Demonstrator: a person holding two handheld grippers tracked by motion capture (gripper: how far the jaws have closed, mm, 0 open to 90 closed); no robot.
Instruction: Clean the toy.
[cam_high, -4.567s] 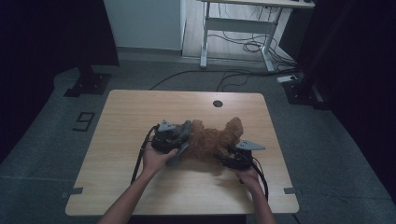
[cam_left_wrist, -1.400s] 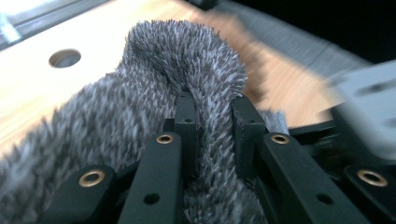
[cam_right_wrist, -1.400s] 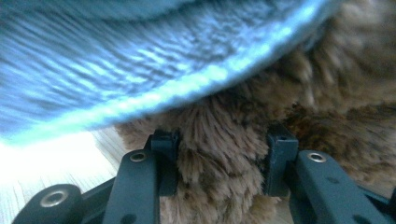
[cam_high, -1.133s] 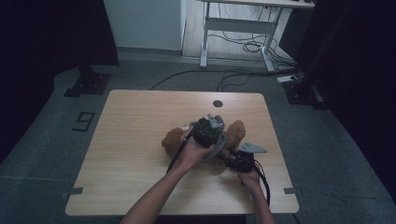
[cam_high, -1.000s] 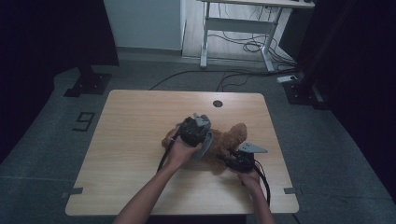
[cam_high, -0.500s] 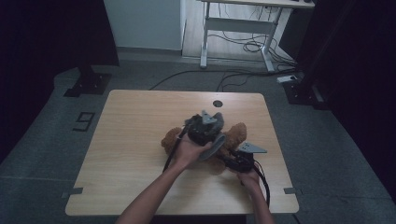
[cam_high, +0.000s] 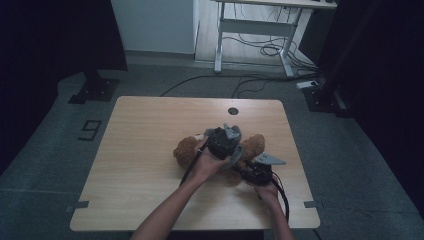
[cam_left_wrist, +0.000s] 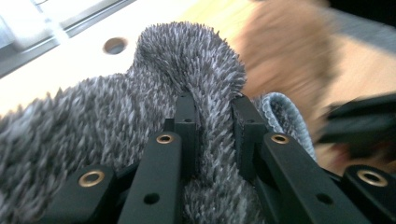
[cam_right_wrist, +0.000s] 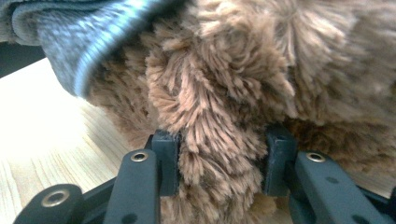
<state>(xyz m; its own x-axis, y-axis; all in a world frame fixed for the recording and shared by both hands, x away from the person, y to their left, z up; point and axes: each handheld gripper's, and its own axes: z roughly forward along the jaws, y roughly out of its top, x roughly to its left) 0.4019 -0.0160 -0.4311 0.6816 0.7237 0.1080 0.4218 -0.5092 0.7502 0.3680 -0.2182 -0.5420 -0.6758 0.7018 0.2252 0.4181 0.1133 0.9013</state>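
Wooden table (cam_high: 150, 150) on grey floor (cam_high: 50, 165), left tool (cam_left_wrist: 212, 109) clamping grey cloth (cam_left_wrist: 93, 116), right tool (cam_right_wrist: 219, 140) clamping teddy (cam_right_wrist: 224, 70).

Black two-jaw grippers (cam_left_wrist: 212, 114) (cam_right_wrist: 219, 154), brass-ringed screw holes; grey three-cornered plate (cam_high: 268, 159) at lower right; black trailing cables; bare forearms, no sleeves.

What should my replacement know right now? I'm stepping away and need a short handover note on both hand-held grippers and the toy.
Left hand-held gripper: shut on a fold of the grey fuzzy garment, above the toy.
Right hand-held gripper: shut on a tuft of the brown plush bear, pinning it.
The bear lies on the wooden table, right of centre; the garment's hemmed edge drapes over its fur.
Done: both grips are set, garment is at the bear.
Left: it looks like dressing work; whether the garment is going on or coming off is unclear.
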